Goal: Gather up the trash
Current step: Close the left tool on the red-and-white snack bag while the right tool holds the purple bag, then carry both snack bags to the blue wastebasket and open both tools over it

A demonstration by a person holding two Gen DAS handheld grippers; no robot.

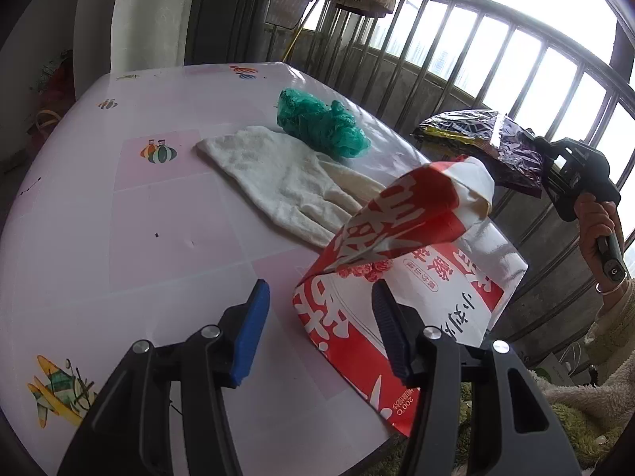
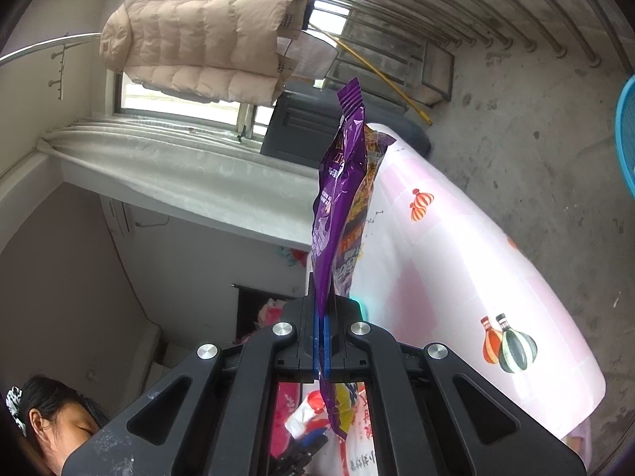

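Left claw (image 1: 319, 331) hung with its jaws apart over the near edge of the pink patterned counter (image 1: 119, 206), its blue pads pressing on nothing, the right finger just beside a crumpled red-and-white paper bag (image 1: 397, 269) at the counter's edge; beyond lay a white cloth (image 1: 278, 182) and a green plastic bag (image 1: 321, 123), while off to the right a hand (image 1: 595, 222) held the right claw (image 1: 555, 166) clamped on a purple snack wrapper (image 1: 488, 146). Seen from the right wrist, the right claw (image 2: 321, 337) was closed on that purple snack wrapper (image 2: 337, 198), which stood out from the pads clear of the counter (image 2: 456, 258).
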